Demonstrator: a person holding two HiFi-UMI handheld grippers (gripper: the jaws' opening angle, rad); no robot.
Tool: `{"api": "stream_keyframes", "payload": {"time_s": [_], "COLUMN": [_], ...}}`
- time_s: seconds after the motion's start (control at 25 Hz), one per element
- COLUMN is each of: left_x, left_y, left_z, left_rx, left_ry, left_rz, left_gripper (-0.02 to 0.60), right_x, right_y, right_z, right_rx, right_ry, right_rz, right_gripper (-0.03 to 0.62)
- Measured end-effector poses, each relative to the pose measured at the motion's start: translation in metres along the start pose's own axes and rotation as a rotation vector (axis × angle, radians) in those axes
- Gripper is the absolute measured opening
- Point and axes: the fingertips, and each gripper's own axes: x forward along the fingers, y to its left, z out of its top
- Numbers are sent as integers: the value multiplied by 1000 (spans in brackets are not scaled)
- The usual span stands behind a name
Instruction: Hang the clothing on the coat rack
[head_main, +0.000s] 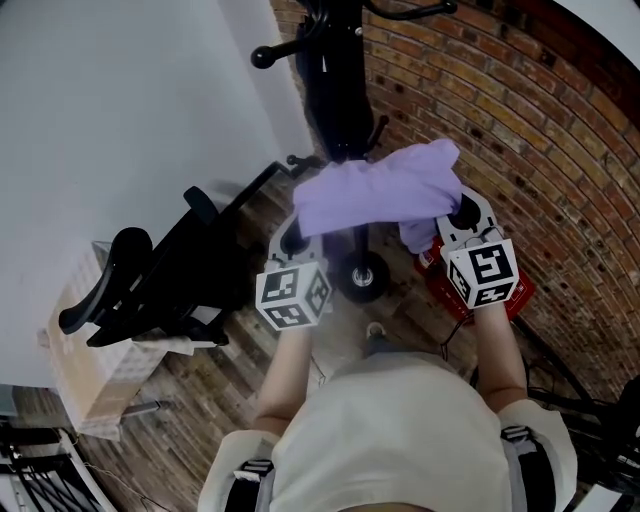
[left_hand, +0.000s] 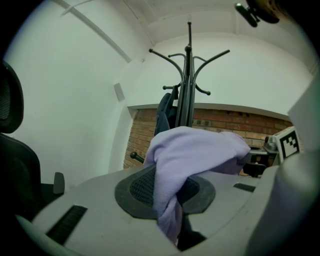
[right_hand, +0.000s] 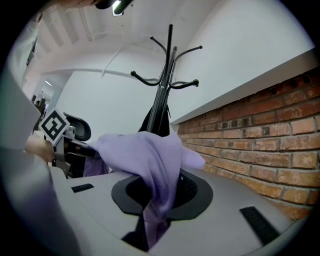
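Head view showed the lilac garment (head_main: 380, 190) slung between the left gripper (head_main: 292, 240) and the right gripper (head_main: 462, 215), both clamped on its cloth. The coat rack (head_main: 335, 90) stood ahead of both, and the garment was not yet on a hook.

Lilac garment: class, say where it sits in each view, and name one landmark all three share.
Head view: garment upper centre, between left gripper and right gripper.
Left gripper view: garment centre, clamped in the jaws.
Right gripper view: garment centre, clamped in the jaws.
Shared landmark: coat rack, behind it.
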Motion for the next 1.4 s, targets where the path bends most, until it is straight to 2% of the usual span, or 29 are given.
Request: {"api": "stream_keyframes", "payload": {"time_s": [0.56,0.76,1.04,1.4], "left_x": [38,51,64,72], "left_y": [27,31,24,-4], "left_z": [-55,-84,-125,-162], "left_rx": [-33,-37,4,38], "left_ry": [121,187,278,349], "left_rz": [75,87,72,5], "left_gripper": [58,58,58,58], "right_x": [45,56,64,67], "right_y": [-5,-8,1,46], "right_z": [-51,-78,-114,-152], "right_rx": [54,94,117,158], "right_ry": [84,126,184,215], "right_rz": [64,73,97,203], "right_gripper": [57,58,60,69]}}
